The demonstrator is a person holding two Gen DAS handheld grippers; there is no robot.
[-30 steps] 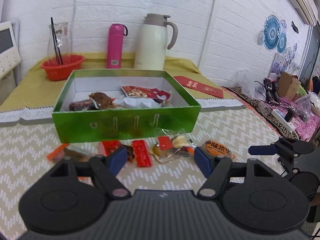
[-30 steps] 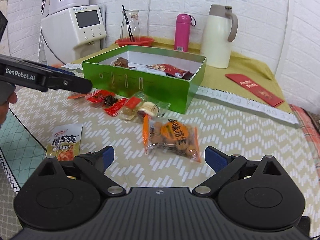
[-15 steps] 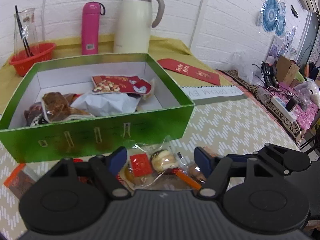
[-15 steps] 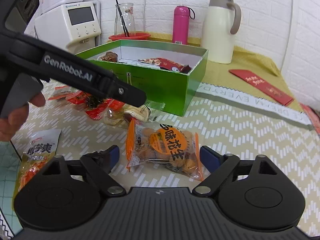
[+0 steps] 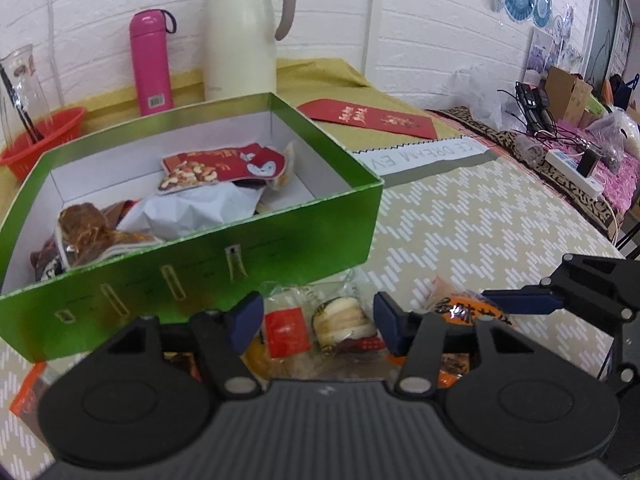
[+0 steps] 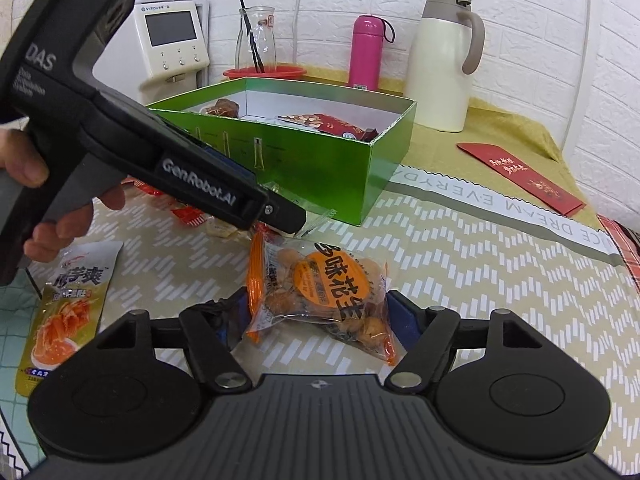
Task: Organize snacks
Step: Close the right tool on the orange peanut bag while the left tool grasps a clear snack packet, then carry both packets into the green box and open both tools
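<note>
A green box (image 5: 200, 268) holds several snack packs; it also shows in the right wrist view (image 6: 320, 160). My left gripper (image 5: 318, 322) is open, low over a clear bag of small snacks (image 5: 320, 328) lying in front of the box. My right gripper (image 6: 316, 320) is open around an orange peanut bag (image 6: 324, 292) lying on the table. The peanut bag also shows in the left wrist view (image 5: 464, 312). The left gripper body (image 6: 192, 184) reaches in from the left in the right wrist view.
A yellow snack pouch (image 6: 68, 308) lies at the left. Red small packs (image 6: 188, 214) lie by the box front. A white jug (image 5: 240, 36), pink flask (image 5: 152, 64), red basket (image 5: 40, 136) and red envelope (image 5: 372, 118) stand behind.
Both grippers have moved forward and down. The left one now sits over the clear snack bag by the box; the right one has closed in around the peanut bag.
</note>
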